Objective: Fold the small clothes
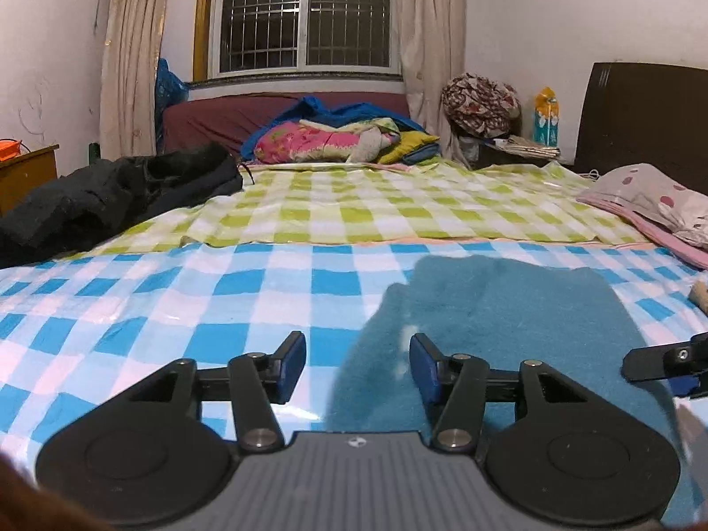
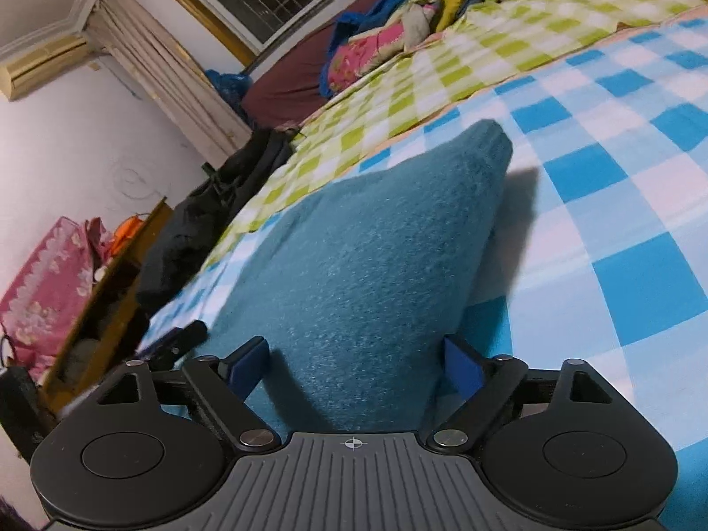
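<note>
A teal fleece garment (image 1: pixel 509 309) lies on the blue-and-white checked sheet (image 1: pixel 177 309) of the bed. My left gripper (image 1: pixel 357 367) stands open low over the garment's left edge, its right finger over the cloth and its left finger over bare sheet. In the right wrist view the teal garment (image 2: pixel 376 243) rises in a folded hump that tapers to a far corner. My right gripper (image 2: pixel 356 367) is wide open, with the near end of that hump between its blue pads (image 2: pixel 460 365). One finger of each gripper shows in the other's view: the right gripper (image 1: pixel 663 360) and the left gripper (image 2: pixel 177 340).
A green checked sheet (image 1: pixel 398 208) covers the far half of the bed. A black coat (image 1: pixel 110 194) lies at the left edge and a spotted pillow (image 1: pixel 655 199) at the right. Bright bedding (image 1: pixel 336 141) is piled under the window. A wooden cabinet (image 2: pixel 101 292) stands left of the bed.
</note>
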